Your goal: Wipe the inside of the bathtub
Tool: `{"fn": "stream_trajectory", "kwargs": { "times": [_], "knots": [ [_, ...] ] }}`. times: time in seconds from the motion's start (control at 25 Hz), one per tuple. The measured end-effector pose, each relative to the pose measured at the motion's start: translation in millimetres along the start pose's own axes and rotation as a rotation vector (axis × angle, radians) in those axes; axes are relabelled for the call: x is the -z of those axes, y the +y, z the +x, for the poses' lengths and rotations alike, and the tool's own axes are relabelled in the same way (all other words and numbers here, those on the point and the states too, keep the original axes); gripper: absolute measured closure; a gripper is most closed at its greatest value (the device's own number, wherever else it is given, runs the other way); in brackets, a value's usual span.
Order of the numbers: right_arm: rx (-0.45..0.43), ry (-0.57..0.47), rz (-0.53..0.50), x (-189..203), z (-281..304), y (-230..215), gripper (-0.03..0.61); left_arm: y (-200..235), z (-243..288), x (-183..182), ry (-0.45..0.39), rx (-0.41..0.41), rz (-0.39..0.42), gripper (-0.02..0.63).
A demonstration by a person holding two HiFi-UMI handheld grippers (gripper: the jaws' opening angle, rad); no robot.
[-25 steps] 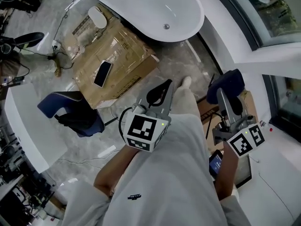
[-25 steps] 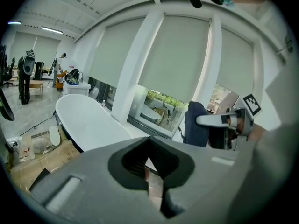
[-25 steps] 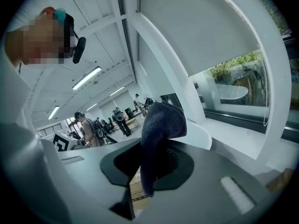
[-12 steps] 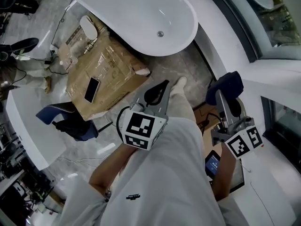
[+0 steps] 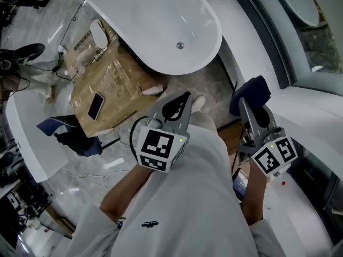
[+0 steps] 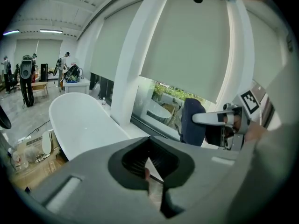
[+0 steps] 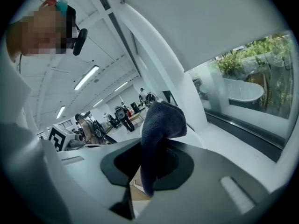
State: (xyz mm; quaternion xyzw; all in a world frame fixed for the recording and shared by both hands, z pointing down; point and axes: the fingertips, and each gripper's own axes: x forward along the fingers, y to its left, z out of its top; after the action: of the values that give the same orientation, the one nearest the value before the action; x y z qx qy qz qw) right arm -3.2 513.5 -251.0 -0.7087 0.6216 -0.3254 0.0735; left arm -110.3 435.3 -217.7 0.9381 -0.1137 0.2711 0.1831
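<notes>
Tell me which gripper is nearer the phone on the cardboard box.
Left. The left gripper sits just right of the box carrying the phone; the right gripper, clamping a navy cloth, is much farther right.

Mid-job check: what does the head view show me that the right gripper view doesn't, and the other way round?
Only the head view: the bathtub's inside with its drain, and the cardboard box with a phone on it. Only the right gripper view: the ceiling lights, and, close up, the right gripper shut on the dark blue cloth. Both: that cloth, and the left gripper's marker cube.
</notes>
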Motion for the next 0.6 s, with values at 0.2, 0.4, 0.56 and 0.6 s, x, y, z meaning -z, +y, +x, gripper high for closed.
{"fn": "stream_trajectory", "kwargs": {
  "times": [0.2, 0.4, 0.56, 0.6],
  "knots": [
    [-0.028, 0.037, 0.007, -10, 23, -13, 0.532, 13, 16, -12, -0.009, -0.029, -0.029, 0.615],
    [-0.021, 0.063, -0.023, -28, 59, -24, 0.532, 40, 35, -29, -0.024, -0.033, -0.056, 0.615],
    [0.005, 0.085, -0.038, -48, 88, -29, 0.532, 65, 51, -47, -0.03, -0.018, -0.08, 0.615],
    [0.012, 0.089, -0.038, -52, 97, -31, 0.532, 74, 56, -52, -0.033, -0.016, -0.077, 0.615]
  ]
}}
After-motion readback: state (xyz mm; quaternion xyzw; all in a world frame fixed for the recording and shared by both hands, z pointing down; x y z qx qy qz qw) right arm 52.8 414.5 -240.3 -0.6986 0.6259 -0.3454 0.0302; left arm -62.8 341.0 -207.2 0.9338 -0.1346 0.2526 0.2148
